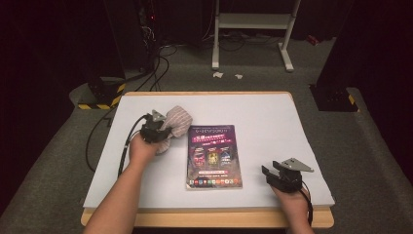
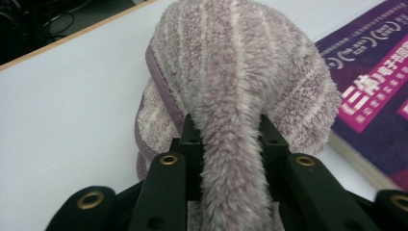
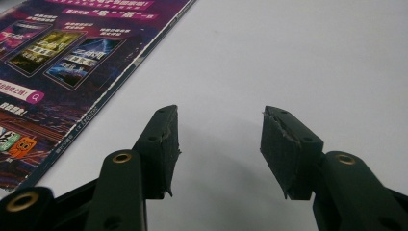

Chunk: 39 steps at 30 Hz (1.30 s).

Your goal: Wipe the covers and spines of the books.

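Purple magazine [image 1: 214, 155], unreadable print, striped towel [image 2: 240, 72]

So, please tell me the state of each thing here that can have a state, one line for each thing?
Striped towel: bunched up, a fold pinched in the left gripper.
Left gripper: shut on the towel.
Right gripper: open, nothing between the jaws, above the white sheet.
Purple booklet: closed, lying flat on the sheet.

Towel [image 2: 240, 86] hiding left claw's [image 2: 231, 139] pads, magazine [image 3: 62, 62] cut off at frame edge
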Motion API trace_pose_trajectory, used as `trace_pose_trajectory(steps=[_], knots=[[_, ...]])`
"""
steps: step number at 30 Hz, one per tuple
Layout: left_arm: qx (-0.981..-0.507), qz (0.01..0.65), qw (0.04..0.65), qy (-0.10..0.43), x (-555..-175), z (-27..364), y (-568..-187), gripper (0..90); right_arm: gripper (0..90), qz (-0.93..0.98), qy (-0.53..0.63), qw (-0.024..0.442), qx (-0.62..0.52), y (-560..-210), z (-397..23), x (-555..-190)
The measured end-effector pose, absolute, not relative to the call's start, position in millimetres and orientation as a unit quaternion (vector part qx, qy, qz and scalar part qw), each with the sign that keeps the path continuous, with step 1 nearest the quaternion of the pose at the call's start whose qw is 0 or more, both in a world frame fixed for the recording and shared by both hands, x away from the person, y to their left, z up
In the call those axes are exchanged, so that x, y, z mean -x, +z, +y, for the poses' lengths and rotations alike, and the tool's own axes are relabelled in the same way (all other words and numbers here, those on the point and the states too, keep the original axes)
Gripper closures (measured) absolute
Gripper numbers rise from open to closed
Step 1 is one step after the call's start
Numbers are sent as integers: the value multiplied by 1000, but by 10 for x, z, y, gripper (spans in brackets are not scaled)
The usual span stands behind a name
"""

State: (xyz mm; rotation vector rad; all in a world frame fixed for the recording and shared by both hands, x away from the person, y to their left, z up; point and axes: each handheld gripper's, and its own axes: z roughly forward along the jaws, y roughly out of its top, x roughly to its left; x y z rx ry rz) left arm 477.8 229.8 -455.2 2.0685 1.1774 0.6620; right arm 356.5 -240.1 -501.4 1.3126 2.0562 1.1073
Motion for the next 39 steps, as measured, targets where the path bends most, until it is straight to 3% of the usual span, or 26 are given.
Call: trace_pose_trajectory(steps=[11,20,22,27,30,39], knots=[[-776,483,298,274,-4540,2814,-4534,706,487,749,396,229,-480,-5016,-2392,-3575],[-778,499,285,253,-4488,2906,-4746,682,487,747,397,228,-482,-5018,-2397,-3577],[-771,506,295,249,-4462,2909,-4759,626,486,746,397,226,-484,-5017,-2398,-3575],[-763,512,304,252,-4380,2880,-4698,349,483,747,397,228,-482,-5017,-2395,-3574],[-767,509,310,236,-4339,2853,-4679,274,482,748,396,229,-481,-5017,-2393,-3575],[-763,503,340,223,-4219,2793,-4621,236,485,751,395,228,-478,-5016,-2390,-3575]])
